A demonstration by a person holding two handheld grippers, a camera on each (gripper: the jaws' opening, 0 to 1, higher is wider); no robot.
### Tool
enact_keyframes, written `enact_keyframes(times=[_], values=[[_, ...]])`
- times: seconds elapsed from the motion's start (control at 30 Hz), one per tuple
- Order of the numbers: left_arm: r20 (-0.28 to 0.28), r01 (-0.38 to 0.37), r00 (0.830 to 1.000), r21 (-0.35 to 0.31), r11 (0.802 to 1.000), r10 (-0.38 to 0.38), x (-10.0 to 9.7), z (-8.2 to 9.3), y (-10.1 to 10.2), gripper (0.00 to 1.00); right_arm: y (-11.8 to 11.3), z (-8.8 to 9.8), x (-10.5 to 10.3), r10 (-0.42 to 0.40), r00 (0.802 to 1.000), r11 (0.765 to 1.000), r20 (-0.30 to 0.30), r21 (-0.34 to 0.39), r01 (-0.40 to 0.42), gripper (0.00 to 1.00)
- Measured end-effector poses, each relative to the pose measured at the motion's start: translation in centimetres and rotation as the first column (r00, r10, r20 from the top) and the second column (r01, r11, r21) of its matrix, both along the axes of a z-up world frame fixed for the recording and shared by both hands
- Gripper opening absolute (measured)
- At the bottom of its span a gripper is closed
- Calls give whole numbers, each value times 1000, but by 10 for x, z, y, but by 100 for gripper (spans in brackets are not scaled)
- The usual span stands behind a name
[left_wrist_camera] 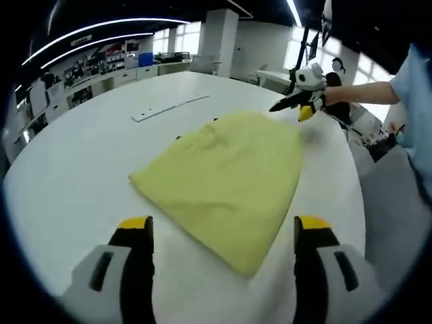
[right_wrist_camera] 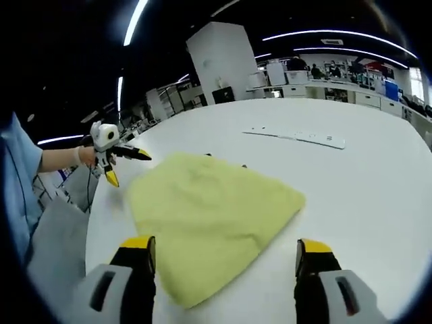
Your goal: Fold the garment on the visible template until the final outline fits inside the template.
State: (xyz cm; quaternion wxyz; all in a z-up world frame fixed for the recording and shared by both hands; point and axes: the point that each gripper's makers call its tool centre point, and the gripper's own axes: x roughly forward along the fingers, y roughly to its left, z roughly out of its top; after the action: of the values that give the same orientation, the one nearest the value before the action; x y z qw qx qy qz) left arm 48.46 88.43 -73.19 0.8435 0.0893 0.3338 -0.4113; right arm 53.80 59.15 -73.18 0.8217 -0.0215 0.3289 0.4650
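Garment (left_wrist_camera: 229, 179): yellow, folded, laid flat on white table (left_wrist_camera: 74, 175) | left gripper (left_wrist_camera: 223, 229): jaws held apart, empty, near garment edge | right gripper (right_wrist_camera: 225, 251): jaws held apart, empty, near garment | white strip (right_wrist_camera: 297, 136): seen beyond garment

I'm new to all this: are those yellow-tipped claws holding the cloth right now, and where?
Nothing is held. The left gripper and right gripper both hover open above the yellow garment on the table, jaws wide apart and empty.
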Motion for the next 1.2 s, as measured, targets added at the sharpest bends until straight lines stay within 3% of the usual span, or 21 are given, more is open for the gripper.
enact_keyframes(times=[0.47, 0.87, 1.2], values=[[-51, -22, 998, -27, 999, 21, -32, -9, 8, 73, -11, -5, -35, 15, 1000, 1000, -26, 0, -15, 84], [-69, -42, 997, -51, 998, 39, -43, -9, 11, 64, -17, -6, -54, 23, 999, 1000, -39, -1, -23, 83], [-107, -86, 991, -93, 992, 76, -43, -11, 13, 47, -17, -12, -68, 55, 994, 998, -93, 17, -54, 60]])
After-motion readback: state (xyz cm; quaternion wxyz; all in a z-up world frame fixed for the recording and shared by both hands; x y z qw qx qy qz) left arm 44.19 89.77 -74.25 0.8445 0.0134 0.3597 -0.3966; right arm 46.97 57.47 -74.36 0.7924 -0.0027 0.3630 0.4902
